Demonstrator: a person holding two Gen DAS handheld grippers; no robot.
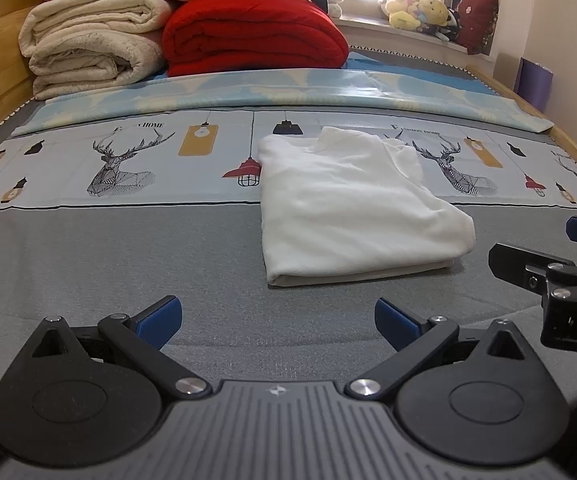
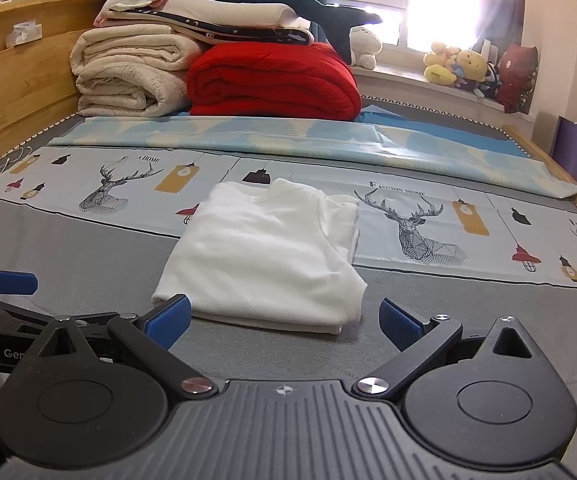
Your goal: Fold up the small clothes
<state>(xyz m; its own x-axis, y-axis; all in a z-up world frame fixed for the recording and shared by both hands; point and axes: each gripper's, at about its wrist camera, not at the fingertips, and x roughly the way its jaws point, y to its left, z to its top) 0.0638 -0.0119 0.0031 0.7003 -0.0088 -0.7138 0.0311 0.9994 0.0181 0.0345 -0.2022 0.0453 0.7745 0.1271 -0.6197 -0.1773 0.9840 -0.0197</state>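
Here the folded white garment point(image 1: 352, 204) lies on the grey bed point(image 1: 128, 264), below red point(image 1: 256, 36) and cream blankets point(image 1: 88, 44). Left gripper point(image 1: 278, 320) and right gripper point(image 2: 286, 322) gape wide, empty.

my bed point(image 1: 88, 264) with grey cover, folded white top point(image 1: 352, 204) lying mid-bed, deer-print sheet point(image 1: 128, 160) under its far half, cream blankets point(image 1: 88, 44) and red quilt point(image 1: 252, 36) stacked far back
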